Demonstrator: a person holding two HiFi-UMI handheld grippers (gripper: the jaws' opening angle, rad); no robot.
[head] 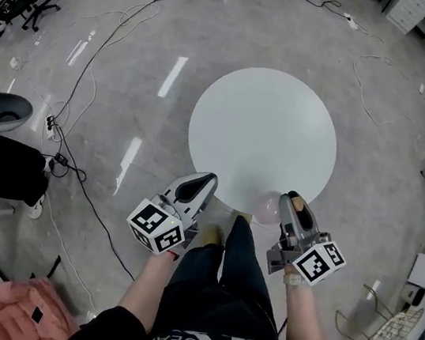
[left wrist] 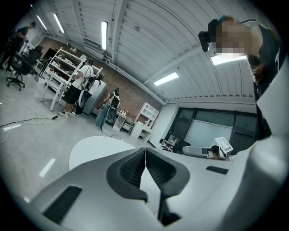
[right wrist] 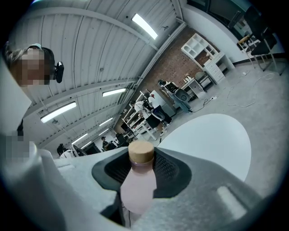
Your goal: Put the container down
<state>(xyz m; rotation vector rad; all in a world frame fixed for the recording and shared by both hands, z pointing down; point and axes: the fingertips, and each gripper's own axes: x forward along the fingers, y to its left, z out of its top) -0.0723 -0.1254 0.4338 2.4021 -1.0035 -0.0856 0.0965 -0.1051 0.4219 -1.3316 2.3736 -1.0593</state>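
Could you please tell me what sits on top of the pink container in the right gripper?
A tan cap closes the pink container, which is gripped just below the cap by the fingers of the right gripper. The container's base is covered by the gripper's body.

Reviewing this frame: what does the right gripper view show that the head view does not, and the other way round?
Only the right gripper view shows the tan cap on the pink container and the right gripper with its jaws closed on it just below the cap. Only the head view shows the left gripper and the person's legs. Both show the round white table and the container in the right gripper.
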